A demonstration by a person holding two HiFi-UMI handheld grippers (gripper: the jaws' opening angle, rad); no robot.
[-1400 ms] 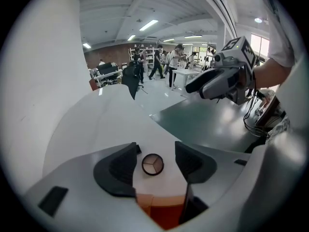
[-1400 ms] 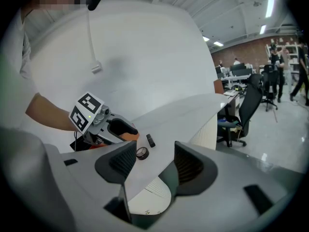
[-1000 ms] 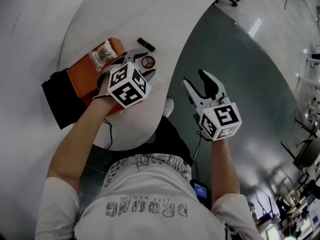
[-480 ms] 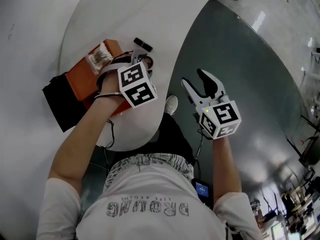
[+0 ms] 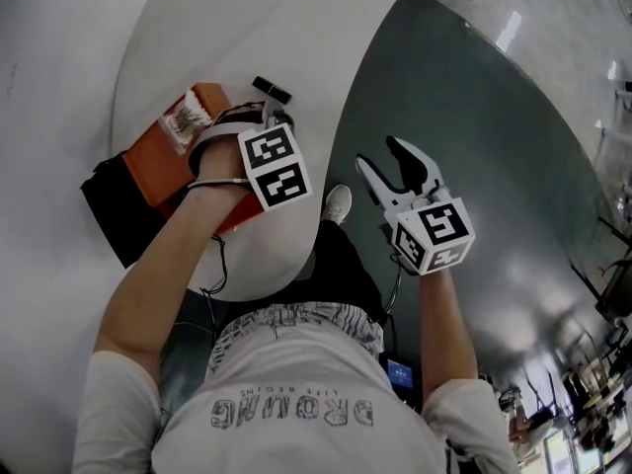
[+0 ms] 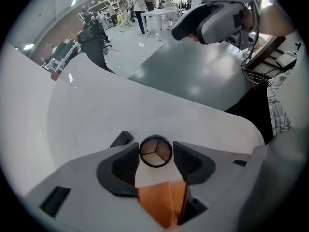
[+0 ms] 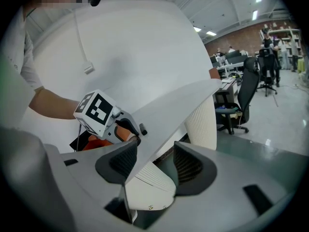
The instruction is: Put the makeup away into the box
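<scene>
The left tongs (image 6: 155,150) point straight down at the white counter (image 5: 227,28), with a round compact (image 6: 155,152) lying between the jaw tips. The jaws have just been closing, but they are not yet clenched: a sliver of counter shows on either side of the compact. The compact has a black rim and a pale pan split into three wedges. It lies flat on the counter just beside the edge of the orange box (image 5: 163,161). A small pack with a printed label (image 5: 181,117) lies in the box, and a flat black piece (image 5: 114,215) lies against its far side. A short black tube (image 5: 271,90) lies on the counter just past the left jaw. The right tongs (image 5: 388,171) hang off the counter over the grey floor (image 5: 474,146), released and grasping nothing.
</scene>
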